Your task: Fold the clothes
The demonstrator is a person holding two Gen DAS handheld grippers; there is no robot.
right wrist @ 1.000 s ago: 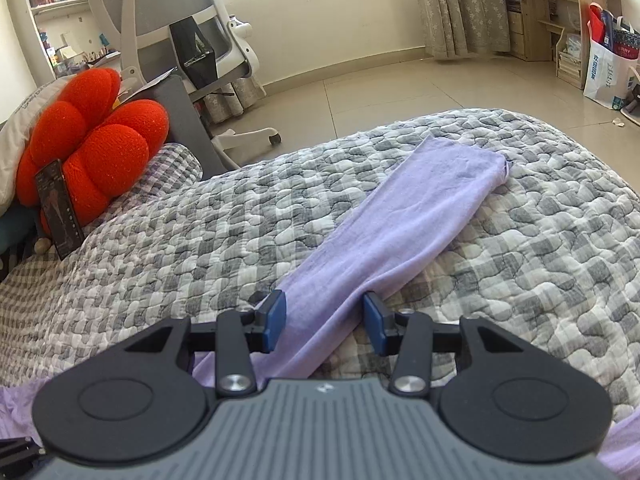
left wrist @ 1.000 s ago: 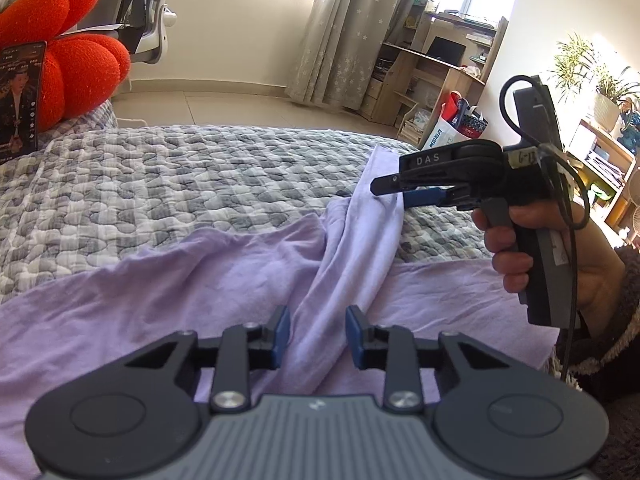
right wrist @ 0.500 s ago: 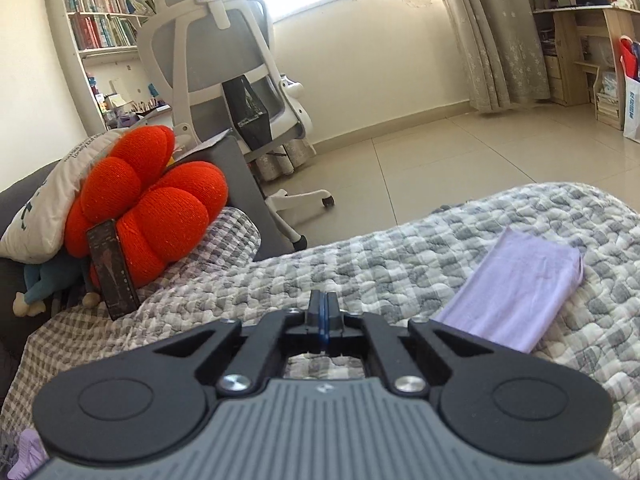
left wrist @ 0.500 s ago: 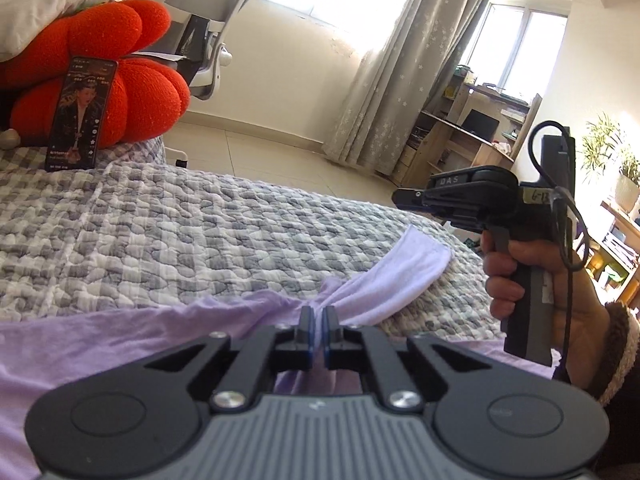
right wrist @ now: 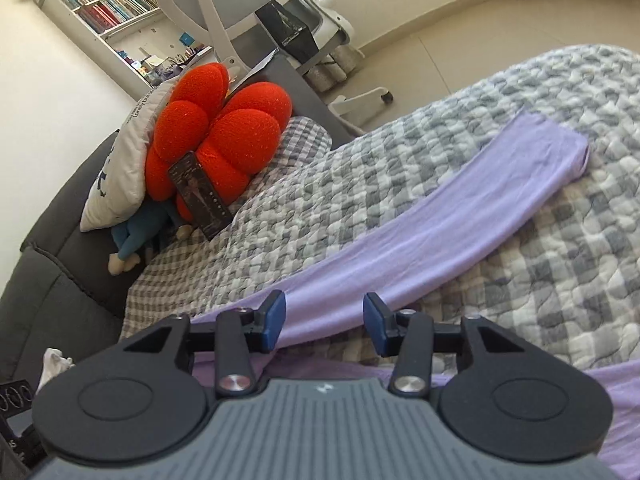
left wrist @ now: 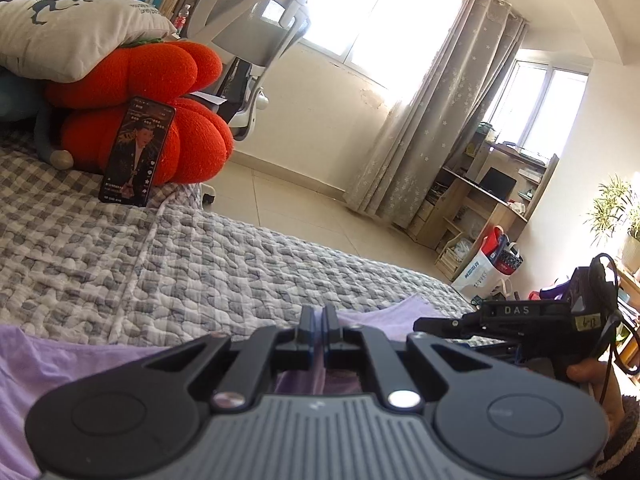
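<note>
A lilac long-sleeved garment (left wrist: pixel 60 364) lies on the grey quilted bed. Its sleeve (right wrist: pixel 460 232) stretches away across the quilt in the right wrist view. My left gripper (left wrist: pixel 319 320) is shut on a fold of the lilac cloth, which shows pinched between the jaws. My right gripper (right wrist: pixel 325 320) is open and empty, hovering just above the near end of the sleeve. It also shows at the right of the left wrist view (left wrist: pixel 432 325), held low beside the left one.
A red flower cushion (left wrist: pixel 160 120) with a phone (left wrist: pixel 136 150) leaning on it sits at the bed's head, under a white pillow (left wrist: pixel 68 32). A grey office chair (right wrist: pixel 256 12), desk shelves (left wrist: pixel 480 208) and a shopping bag (left wrist: pixel 486 264) stand beyond the bed.
My left gripper closed on the cloth and has stayed shut, tilting upward. My right gripper shut half a second ago and has now opened, dropping back over the sleeve.
</note>
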